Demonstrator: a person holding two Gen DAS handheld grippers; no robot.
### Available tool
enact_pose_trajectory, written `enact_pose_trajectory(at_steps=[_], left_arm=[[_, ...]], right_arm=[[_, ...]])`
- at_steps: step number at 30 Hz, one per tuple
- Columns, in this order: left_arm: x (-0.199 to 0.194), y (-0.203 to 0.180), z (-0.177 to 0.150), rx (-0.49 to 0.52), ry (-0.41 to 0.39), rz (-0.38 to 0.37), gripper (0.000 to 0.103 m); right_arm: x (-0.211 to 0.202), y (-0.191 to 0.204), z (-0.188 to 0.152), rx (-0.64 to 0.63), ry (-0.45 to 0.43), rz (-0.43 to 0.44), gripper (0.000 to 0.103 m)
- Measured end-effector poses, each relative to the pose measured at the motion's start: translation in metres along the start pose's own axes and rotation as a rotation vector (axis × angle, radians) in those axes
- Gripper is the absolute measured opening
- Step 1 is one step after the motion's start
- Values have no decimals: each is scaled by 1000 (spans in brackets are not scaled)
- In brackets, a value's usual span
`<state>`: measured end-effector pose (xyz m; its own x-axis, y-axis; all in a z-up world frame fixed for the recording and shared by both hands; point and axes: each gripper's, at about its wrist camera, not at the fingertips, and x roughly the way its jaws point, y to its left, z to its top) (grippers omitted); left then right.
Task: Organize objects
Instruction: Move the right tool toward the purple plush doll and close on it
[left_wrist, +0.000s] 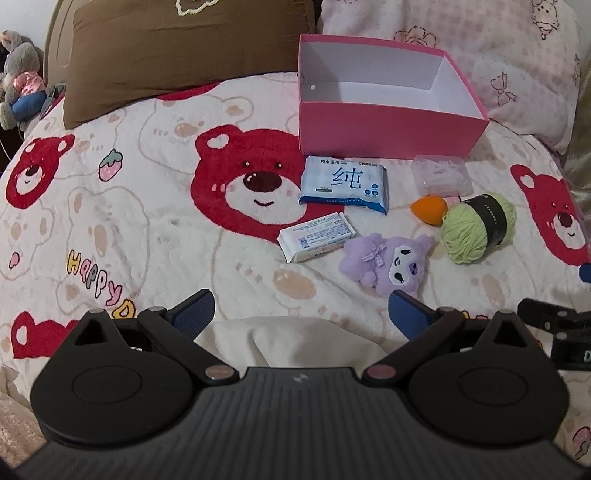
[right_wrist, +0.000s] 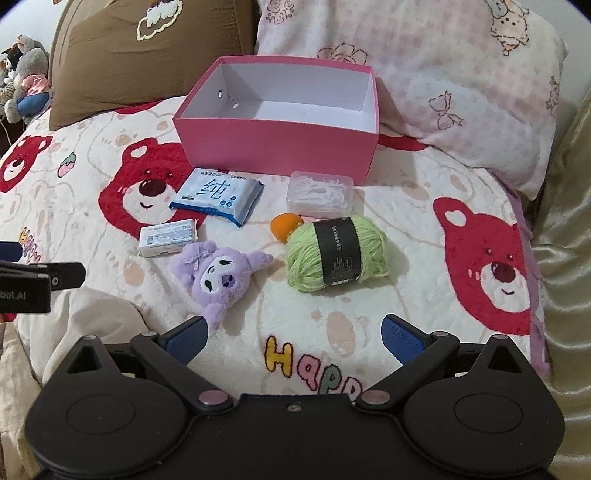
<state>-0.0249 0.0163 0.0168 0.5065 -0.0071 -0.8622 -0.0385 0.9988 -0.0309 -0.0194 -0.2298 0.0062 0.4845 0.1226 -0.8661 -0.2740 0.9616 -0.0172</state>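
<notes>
right view bares yarn (right_wrist: 337, 252) label, floss case (right_wrist: 320, 192)

- A bed under a cream fleece blanket (left_wrist: 147, 229) printed with red bears.
- A brown pillow (left_wrist: 177, 51) and a pink-patterned pillow (right_wrist: 443, 74) at its head.
- Stuffed toys (left_wrist: 20, 74) far left, against a pale wall.

Left tool (left_wrist: 301, 314): matte black ribbed body, two round discs, silver pivot screws, blue ribbed pads (left_wrist: 194, 314). Right tool (right_wrist: 295, 338): same build, blue pads, central screw.
</notes>
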Motion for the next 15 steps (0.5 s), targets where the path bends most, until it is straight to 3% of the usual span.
enact_pose_trajectory(at_steps=[3,8,11,15], left_arm=[[4,4,1,-22,17,5,101],[5,5,0,-19,14,3,101],[1,2,-1,13,-18,-20,100],[-1,0,1,22,-58,-40,100]], right_arm=[[1,0,-1,5,14,61,102],[1,5,-2,-8,10,44,102],[-4,4,-1,14,16,117,102],[-14,9,-1,-32,-48,187,102]])
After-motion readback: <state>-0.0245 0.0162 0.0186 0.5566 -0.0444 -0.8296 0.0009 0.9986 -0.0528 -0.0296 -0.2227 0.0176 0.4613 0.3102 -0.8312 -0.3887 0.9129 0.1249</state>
